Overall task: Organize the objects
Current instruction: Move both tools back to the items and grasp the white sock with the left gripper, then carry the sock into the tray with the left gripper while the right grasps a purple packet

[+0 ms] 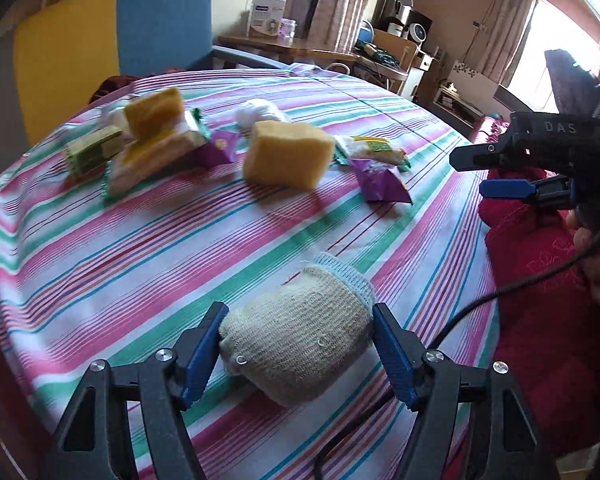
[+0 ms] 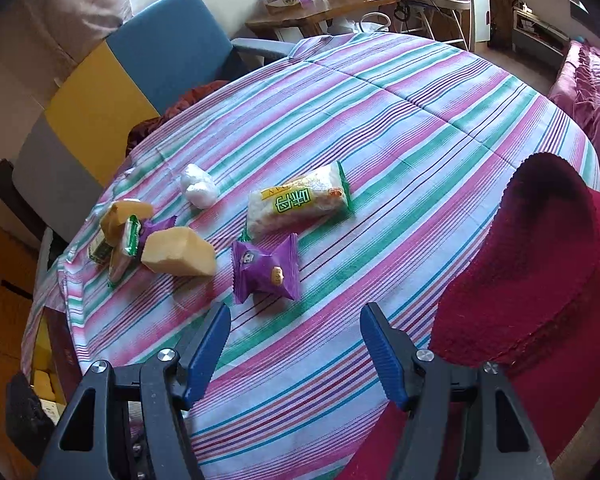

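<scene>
A rolled grey sock (image 1: pixel 300 344) with a pale blue cuff lies near the front of the striped tablecloth (image 1: pixel 140 264). My left gripper (image 1: pixel 299 314) has its blue pads against both sides of it. My right gripper (image 2: pixel 294 320) stands open over the cloth with nothing between its fingers; it also shows at the right edge as the right gripper (image 1: pixel 466 176). Just ahead of it lies a purple snack packet (image 2: pixel 264 270), and beyond that a rice cracker packet (image 2: pixel 300 204). A yellow sponge (image 1: pixel 288 154) sits mid-table.
At the far left is a pile: another sponge (image 1: pixel 154 112), a cracker packet (image 1: pixel 152 160), a green box (image 1: pixel 94 150), a purple packet (image 1: pixel 218 152). A white wad (image 2: pixel 199 190) lies behind. A red cloth (image 2: pixel 540 272) covers the right edge. A blue-and-yellow chair (image 2: pixel 140 64) stands behind.
</scene>
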`<state>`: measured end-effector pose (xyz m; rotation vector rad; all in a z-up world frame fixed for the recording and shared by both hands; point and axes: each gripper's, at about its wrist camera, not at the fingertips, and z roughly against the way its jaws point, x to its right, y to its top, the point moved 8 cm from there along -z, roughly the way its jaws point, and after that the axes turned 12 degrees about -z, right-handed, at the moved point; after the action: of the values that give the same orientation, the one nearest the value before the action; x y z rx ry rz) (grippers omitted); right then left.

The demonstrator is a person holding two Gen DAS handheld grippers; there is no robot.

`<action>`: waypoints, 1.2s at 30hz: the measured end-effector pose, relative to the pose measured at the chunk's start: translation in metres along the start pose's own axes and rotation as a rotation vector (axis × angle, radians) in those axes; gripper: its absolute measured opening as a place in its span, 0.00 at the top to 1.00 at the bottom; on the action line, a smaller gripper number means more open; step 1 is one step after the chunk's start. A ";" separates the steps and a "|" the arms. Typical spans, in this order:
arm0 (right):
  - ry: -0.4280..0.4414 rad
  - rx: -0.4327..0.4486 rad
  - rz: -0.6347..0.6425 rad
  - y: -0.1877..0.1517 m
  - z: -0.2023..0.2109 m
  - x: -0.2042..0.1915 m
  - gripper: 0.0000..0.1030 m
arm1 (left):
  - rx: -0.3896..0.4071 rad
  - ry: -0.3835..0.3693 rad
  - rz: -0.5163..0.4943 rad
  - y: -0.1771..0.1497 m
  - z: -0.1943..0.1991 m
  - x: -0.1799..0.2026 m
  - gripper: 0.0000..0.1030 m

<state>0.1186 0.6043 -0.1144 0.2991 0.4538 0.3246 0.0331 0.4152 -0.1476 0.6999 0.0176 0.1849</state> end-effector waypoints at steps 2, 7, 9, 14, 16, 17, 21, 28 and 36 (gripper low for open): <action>-0.019 -0.029 0.051 -0.002 -0.005 -0.006 0.34 | 0.006 0.026 0.007 -0.011 0.006 -0.011 0.30; -0.122 -0.070 0.442 -0.010 -0.017 -0.041 0.34 | 0.025 0.026 0.048 -0.024 0.013 -0.019 0.30; -0.153 -0.065 0.602 -0.010 -0.023 -0.052 0.34 | 0.033 0.023 0.061 -0.024 0.014 -0.019 0.30; -0.243 -0.127 0.857 -0.007 -0.057 -0.059 0.35 | 0.037 0.010 0.092 -0.025 0.012 -0.021 0.29; -0.260 -0.164 0.911 -0.005 -0.071 -0.059 0.35 | 0.034 0.006 0.096 -0.025 0.012 -0.021 0.29; -0.272 -0.182 0.929 -0.004 -0.077 -0.058 0.35 | 0.031 0.003 0.098 -0.025 0.011 -0.021 0.29; -0.287 -0.219 0.962 -0.001 -0.093 -0.059 0.35 | 0.027 -0.004 0.111 -0.026 0.008 -0.021 0.29; -0.248 -0.241 0.924 -0.002 -0.103 -0.069 0.67 | 0.030 -0.002 0.122 -0.027 0.008 -0.021 0.28; -0.127 -0.247 0.702 -0.015 -0.093 -0.083 0.70 | 0.030 0.024 0.116 -0.028 0.014 -0.020 0.30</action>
<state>0.0080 0.5792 -0.1680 0.2281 0.1656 1.0324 0.0190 0.3819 -0.1557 0.7291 0.0024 0.3044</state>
